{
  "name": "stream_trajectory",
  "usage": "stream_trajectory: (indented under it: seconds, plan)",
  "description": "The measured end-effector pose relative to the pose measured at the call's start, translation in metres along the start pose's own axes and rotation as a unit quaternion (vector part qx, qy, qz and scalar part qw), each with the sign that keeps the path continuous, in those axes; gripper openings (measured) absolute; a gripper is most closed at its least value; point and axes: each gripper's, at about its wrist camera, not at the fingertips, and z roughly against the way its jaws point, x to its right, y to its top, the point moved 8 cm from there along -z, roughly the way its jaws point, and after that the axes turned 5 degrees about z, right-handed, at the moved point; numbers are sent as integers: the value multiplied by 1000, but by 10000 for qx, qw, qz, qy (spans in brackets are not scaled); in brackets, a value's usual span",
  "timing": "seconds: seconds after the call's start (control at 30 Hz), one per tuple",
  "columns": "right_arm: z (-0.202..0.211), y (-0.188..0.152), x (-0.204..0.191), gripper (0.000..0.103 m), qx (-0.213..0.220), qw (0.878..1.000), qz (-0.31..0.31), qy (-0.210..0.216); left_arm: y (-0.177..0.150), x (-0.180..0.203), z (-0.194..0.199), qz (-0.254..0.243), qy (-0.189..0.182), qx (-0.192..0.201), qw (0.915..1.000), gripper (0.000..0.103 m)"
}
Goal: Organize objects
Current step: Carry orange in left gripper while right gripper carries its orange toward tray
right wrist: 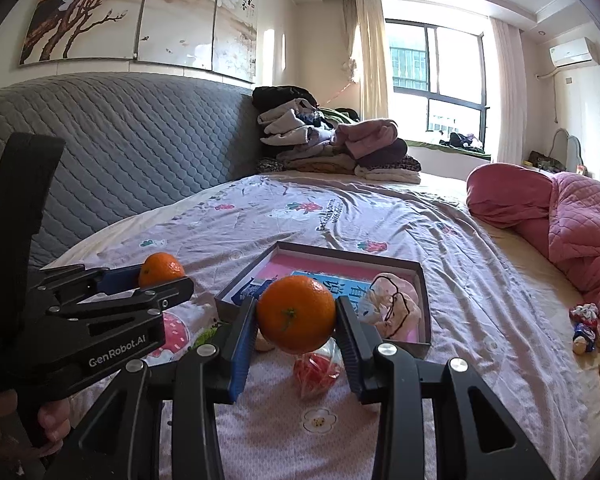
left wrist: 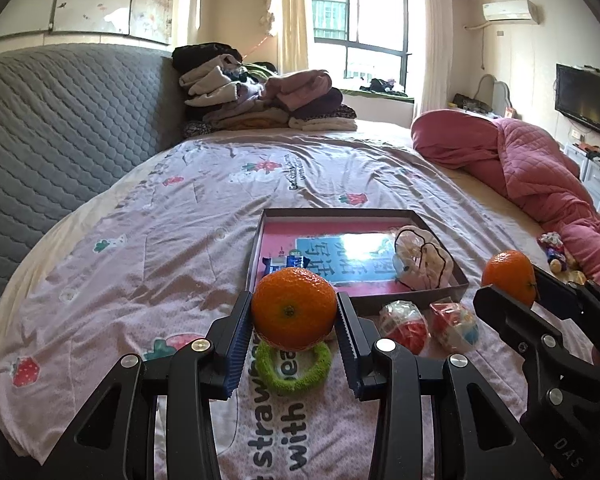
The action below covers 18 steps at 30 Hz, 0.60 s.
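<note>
My left gripper (left wrist: 294, 314) is shut on an orange (left wrist: 294, 309) and holds it above the bed, just short of a shallow brown box (left wrist: 340, 213) with a pink bottom. My right gripper (right wrist: 296, 314) is shut on a second orange (right wrist: 296, 312), also above the bed near the box (right wrist: 418, 268). Each gripper shows in the other's view: the right one (left wrist: 512, 280) at the right, the left one (right wrist: 162, 274) at the left. The box holds a blue packet (left wrist: 286, 261) and a pink-white cloth pouch (left wrist: 422, 258). A green hair ring (left wrist: 296, 370) lies under the left orange.
Two clear-wrapped red and white snacks (left wrist: 404, 325) (left wrist: 454, 324) lie on the sheet in front of the box. A pink quilt (left wrist: 540, 168) is heaped at the right, with small wrapped items (left wrist: 554, 248) beside it. Folded clothes (left wrist: 260, 92) are stacked at the grey headboard (left wrist: 68, 132).
</note>
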Motion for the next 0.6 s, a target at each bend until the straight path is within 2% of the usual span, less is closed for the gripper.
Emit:
stream_trajectory:
  seconds: [0.6]
  plan:
    - [-36, 14, 11, 39, 11, 10000, 51, -71, 3, 0, -43, 22, -99, -149, 9998, 41]
